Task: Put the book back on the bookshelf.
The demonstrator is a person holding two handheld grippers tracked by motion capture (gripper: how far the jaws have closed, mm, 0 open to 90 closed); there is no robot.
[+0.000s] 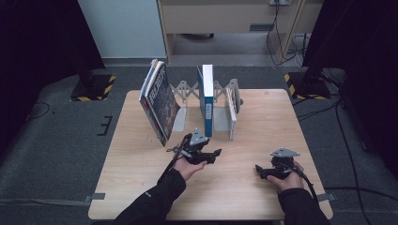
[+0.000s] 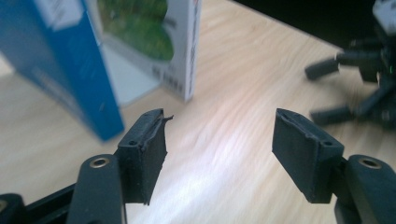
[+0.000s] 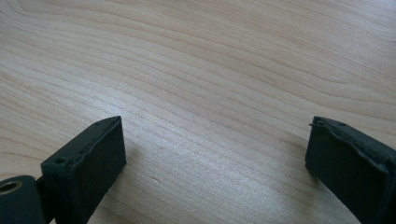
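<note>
Looking from the high view, we find the blue book (image 1: 207, 101) standing in the rack (image 1: 224, 123), apparently placed. Left gripper (image 2: 219, 135) view: jaws apart, empty. Right gripper (image 3: 215, 154) view: jaws apart over bare tabletop (image 3: 210, 60).

In the left gripper view, the blue book (image 2: 56, 65) is blurred and cut off by the top and left edges, so its cover text cannot be read. The white book (image 2: 159, 42) beside it is cut at the top. The right gripper (image 2: 359, 88) is blurred at the right edge.
</note>
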